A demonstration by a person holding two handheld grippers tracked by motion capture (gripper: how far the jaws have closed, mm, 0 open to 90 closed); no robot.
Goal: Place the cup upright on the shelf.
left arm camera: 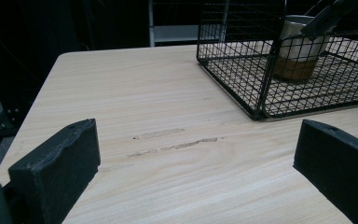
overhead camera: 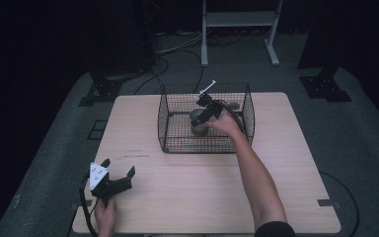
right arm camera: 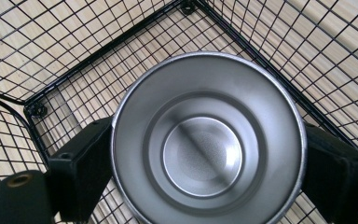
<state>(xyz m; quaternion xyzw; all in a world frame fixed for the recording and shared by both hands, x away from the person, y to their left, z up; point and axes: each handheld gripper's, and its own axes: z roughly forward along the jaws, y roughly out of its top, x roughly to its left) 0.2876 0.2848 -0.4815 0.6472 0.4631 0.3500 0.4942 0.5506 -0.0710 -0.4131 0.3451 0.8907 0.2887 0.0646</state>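
A steel cup stands upright on the floor of a black wire basket at the middle back of the wooden table. My right gripper reaches down into the basket from above. In the right gripper view its jaws flank the cup, one on each side, and the cup's rim hides the pads; my right gripper looks open around it. My left gripper rests open near the table's front left corner, nothing between its jaws. The left gripper view shows the cup inside the basket.
A small round object lies in the basket's back right corner. Behind the table a white metal stand rises from the floor, with cables trailing beside it. Bare tabletop lies between the basket and the front edge.
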